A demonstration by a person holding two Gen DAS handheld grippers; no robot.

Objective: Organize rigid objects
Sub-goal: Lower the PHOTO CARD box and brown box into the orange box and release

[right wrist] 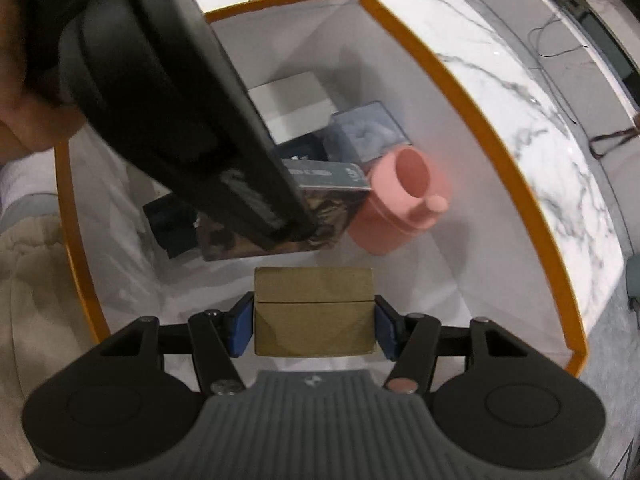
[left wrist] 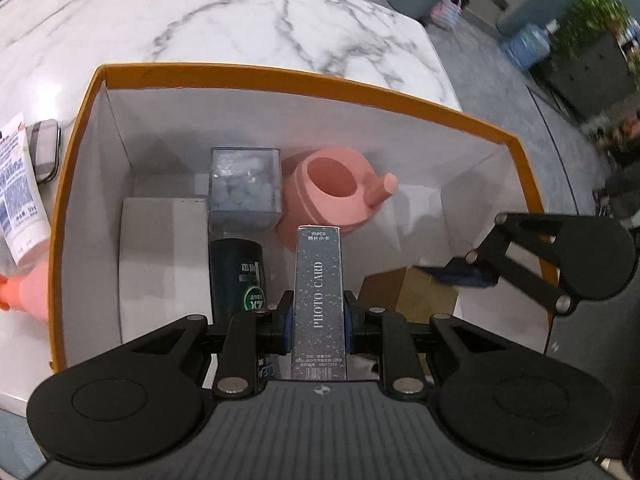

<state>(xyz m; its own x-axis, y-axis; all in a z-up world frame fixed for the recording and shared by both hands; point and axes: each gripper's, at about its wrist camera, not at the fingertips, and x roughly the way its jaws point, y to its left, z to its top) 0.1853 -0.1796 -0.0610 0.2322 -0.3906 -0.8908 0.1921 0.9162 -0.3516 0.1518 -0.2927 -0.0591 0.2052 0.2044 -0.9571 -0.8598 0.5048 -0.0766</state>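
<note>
A white storage box with an orange rim (left wrist: 280, 74) stands on the marble table. My left gripper (left wrist: 318, 320) is shut on a glittery grey "PHOTO CARD" box (left wrist: 318, 264), held upright over the storage box's inside. Below it are a dark green can (left wrist: 238, 276), a clear cube with pale blue contents (left wrist: 244, 184), a pink watering pot (left wrist: 340, 196) and a white carton (left wrist: 164, 248). My right gripper (right wrist: 314, 330) is shut on a tan cardboard box (right wrist: 314, 292), low inside the storage box (right wrist: 520, 200). The pink pot (right wrist: 404, 204) lies just beyond it. The left gripper (right wrist: 296, 228) crosses the upper left of that view.
Outside the storage box's left wall lie a white tube with blue print (left wrist: 20, 184), a grey phone-like item (left wrist: 44, 148) and a pink-orange object (left wrist: 24, 292). The marble table (left wrist: 240, 20) runs beyond. A hand (right wrist: 24, 112) and beige cloth (right wrist: 32, 280) fill the left of the right wrist view.
</note>
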